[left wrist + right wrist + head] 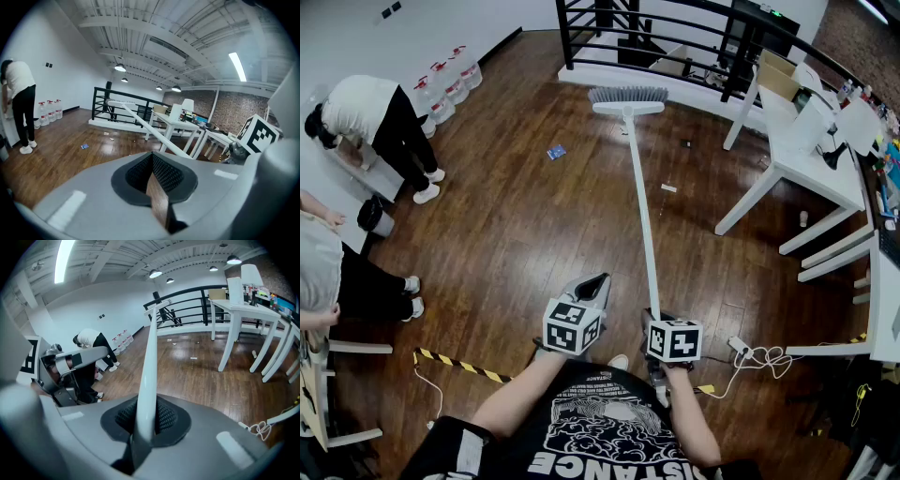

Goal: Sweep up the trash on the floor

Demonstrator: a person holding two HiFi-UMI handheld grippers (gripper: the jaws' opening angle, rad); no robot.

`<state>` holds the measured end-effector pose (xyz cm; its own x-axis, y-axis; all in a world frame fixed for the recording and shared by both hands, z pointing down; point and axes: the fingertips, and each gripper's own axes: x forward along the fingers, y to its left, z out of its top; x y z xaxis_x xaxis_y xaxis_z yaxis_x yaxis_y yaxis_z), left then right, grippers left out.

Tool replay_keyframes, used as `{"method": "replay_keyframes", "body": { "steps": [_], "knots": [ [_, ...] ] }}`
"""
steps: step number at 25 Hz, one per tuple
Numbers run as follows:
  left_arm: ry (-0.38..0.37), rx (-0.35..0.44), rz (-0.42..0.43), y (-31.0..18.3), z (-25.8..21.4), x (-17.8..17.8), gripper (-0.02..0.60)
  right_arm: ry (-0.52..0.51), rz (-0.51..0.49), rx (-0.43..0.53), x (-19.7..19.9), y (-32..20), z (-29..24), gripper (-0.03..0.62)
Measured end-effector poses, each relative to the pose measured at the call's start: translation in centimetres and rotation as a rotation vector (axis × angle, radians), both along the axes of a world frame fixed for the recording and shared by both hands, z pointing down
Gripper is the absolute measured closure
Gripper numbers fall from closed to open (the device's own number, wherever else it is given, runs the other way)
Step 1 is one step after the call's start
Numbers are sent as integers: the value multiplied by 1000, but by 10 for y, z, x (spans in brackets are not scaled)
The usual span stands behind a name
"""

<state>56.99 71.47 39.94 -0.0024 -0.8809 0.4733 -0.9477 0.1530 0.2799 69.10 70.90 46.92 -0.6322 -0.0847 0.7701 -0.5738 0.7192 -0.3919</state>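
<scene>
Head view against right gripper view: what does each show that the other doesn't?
Head view only: the blue scrap on the floor and the wearer's black shirt. Right gripper view only: the right gripper with jaws shut on the broom handle, and the ceiling lamps. Both: the broom handle, the white table, a white scrap, the bending person.

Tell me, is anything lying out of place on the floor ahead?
Yes: a blue scrap and a white scrap lie loose on the wood floor, one on each side of the broom handle.
</scene>
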Motion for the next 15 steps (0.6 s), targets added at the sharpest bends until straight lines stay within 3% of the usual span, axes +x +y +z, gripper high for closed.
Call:
{"method": "replay_keyframes", "body": {
  "steps": [8,15],
  "knots": [
    [15,13,-35,-54,14,-25,577,26,-26,-6,-16,-50,22,563],
    [68,-12,-31,-114,39,-80,577,87,-37,-27,-68,-108,39,563]
  ]
}}
